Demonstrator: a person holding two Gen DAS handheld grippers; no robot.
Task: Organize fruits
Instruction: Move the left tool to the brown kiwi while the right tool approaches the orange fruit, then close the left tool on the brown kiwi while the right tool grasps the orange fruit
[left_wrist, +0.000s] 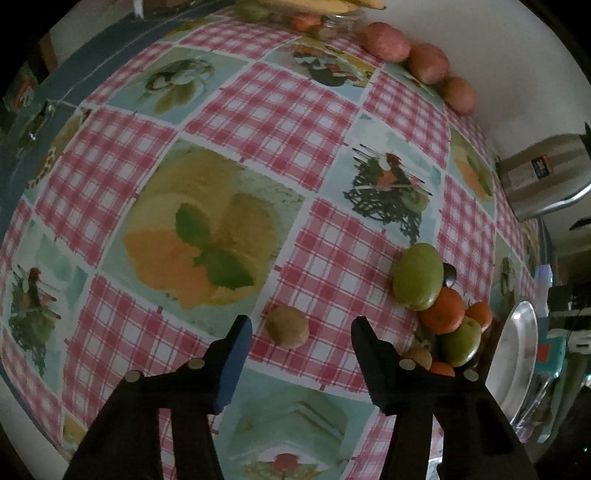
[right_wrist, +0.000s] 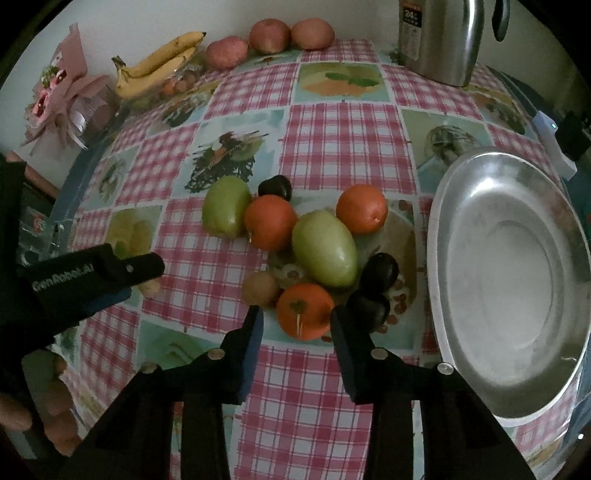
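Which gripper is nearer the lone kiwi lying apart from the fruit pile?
Left. The left gripper straddles the kiwi, jaws either side. The right gripper is over at the pile, around an orange.

Black gripper (right_wrist: 295, 325) fingers, blue pads (right_wrist: 253, 350), silver screws, seemingly "GenRobot.AI" lettering.

Both views are dim and slightly grainy, with muted colours. The fisheye lens bows the pink checked tablecloth (left_wrist: 325, 236) into a dome and leaves black corners around each frame. The round silver metal basin (right_wrist: 443, 206) catches the brightest sheen, palest across its floor toward 3 o'clock. The black gripper arms at 6 o'clock are nearly featureless silhouettes. Shadows under the fruit are soft and faint. Toward 12 o'clock the red apples (left_wrist: 384, 40) smear with edge blur
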